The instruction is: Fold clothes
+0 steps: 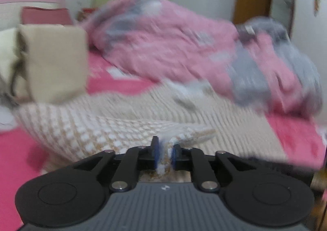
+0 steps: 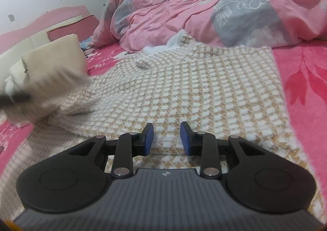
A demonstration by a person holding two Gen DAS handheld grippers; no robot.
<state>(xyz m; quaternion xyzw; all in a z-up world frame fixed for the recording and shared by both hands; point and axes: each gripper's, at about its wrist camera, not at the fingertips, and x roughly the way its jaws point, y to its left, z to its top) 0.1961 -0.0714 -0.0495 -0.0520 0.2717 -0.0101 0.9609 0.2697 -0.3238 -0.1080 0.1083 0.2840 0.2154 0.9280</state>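
Knitwear in a beige and white check, a sweater point(image 2: 204, 88), is spread flat on the pink bed sheet point(image 2: 310, 96), and every place below is given from this sweater. Its far edge is touched by a crumpled pink and grey duvet point(image 2: 204, 0), which is heaped behind it. To the left of the sweater a cream pillow point(image 2: 51, 57) is seen, and behind the pillow a pink headboard point(image 2: 61, 14) is set against the white wall.

The left gripper point(image 1: 166, 154) is found at a raised fold of the sweater, and its blue pads point(image 1: 155, 153) are closed on a pinch of the knitted cloth, which is squeezed between them and sticks out below. The left wrist view is blurred, so finer detail of the fold cannot be told. In the right wrist view the same side of the sweater is seen as a lifted, smeared bulge at the left.

The right gripper point(image 2: 167, 139) is held low over the near part of the sweater. Its fingers point(image 2: 148, 139) are kept apart, with the checked cloth visible in the gap, and nothing is gripped by them. Whether the tips rest on the cloth cannot be told.
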